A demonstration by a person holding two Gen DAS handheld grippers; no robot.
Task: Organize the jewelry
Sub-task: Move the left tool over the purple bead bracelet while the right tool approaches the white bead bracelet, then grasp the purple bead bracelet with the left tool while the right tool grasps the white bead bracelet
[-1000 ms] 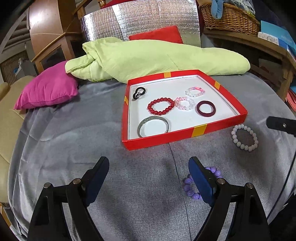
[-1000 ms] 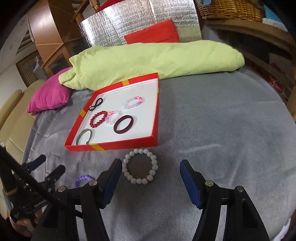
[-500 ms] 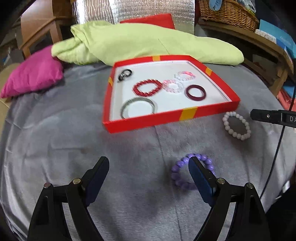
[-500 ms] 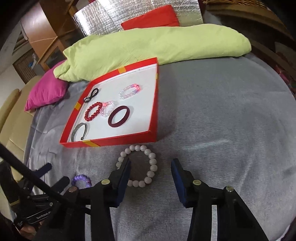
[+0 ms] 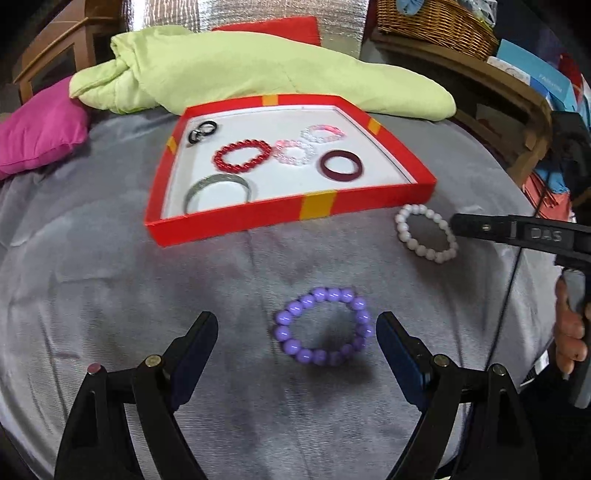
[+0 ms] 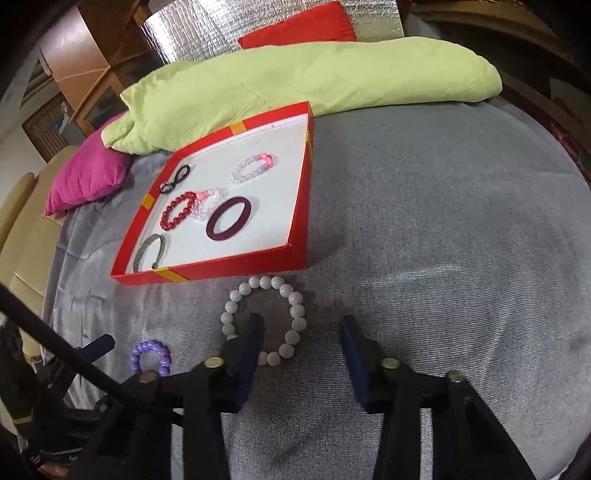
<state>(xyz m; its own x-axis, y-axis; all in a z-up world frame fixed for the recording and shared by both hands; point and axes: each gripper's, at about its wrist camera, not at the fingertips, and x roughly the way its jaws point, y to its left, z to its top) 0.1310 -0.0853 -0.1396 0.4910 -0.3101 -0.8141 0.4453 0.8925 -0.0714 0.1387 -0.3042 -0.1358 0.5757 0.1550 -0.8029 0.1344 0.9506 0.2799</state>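
A red tray point(image 5: 317, 208) with a white floor lies on the grey cloth and holds several bracelets; it also shows in the right wrist view point(image 6: 299, 206). A purple bead bracelet point(image 5: 322, 330) lies on the cloth between the open fingers of my left gripper point(image 5: 297, 332). A white bead bracelet point(image 6: 264, 319) lies just in front of the tray. My right gripper point(image 6: 301, 328) is open over it, with the left finger inside the ring and the right finger outside. The white bracelet point(image 5: 424, 232) and purple bracelet point(image 6: 151, 356) show in the opposite views too.
A light green quilt point(image 5: 258, 70) lies behind the tray, with a pink cushion point(image 5: 40, 125) at the left and a red cushion point(image 6: 299, 26) at the back. A wicker basket point(image 5: 436, 22) stands on a wooden shelf at the right.
My left gripper has moved right and forward, so the purple bracelet now lies between its fingers. My right gripper has narrowed and come down onto the white bracelet.
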